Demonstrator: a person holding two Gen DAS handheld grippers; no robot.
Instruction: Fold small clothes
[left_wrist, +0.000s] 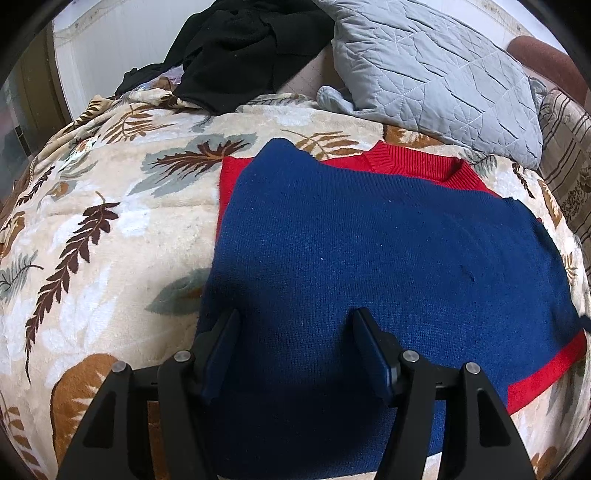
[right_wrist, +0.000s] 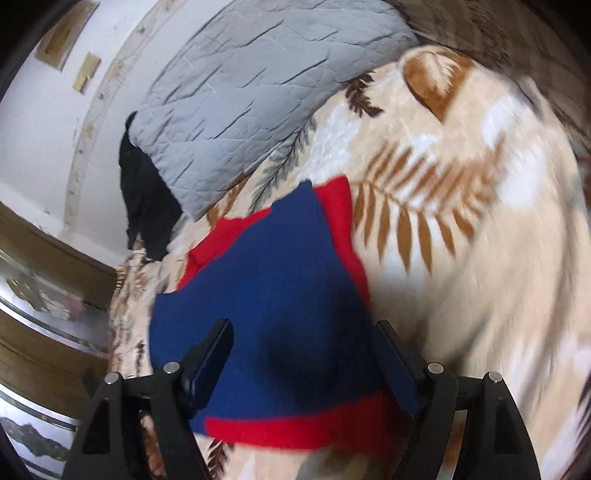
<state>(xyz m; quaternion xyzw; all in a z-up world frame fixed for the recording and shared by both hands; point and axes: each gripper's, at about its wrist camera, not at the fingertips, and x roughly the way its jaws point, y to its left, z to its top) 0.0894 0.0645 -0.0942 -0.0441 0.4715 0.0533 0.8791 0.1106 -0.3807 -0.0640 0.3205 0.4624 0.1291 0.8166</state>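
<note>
A small blue and red knitted sweater (left_wrist: 369, 240) lies folded flat on a cream blanket with leaf prints (left_wrist: 110, 229). Its red collar (left_wrist: 413, 164) points toward the far pillow, and a red band (left_wrist: 546, 373) shows at its near right edge. My left gripper (left_wrist: 295, 326) hovers open over the sweater's near edge, with nothing pinched between its fingers. In the blurred right wrist view the same sweater (right_wrist: 280, 266) lies below my right gripper (right_wrist: 303, 332), whose jaws stand wide apart above the blue cloth near the red hem (right_wrist: 295, 428).
A grey quilted pillow (left_wrist: 436, 74) leans at the head of the bed beside a heap of black clothing (left_wrist: 240, 48). A striped cushion (left_wrist: 565, 147) sits at the far right. White wall (right_wrist: 44, 147) and wooden furniture (right_wrist: 44, 266) border the bed.
</note>
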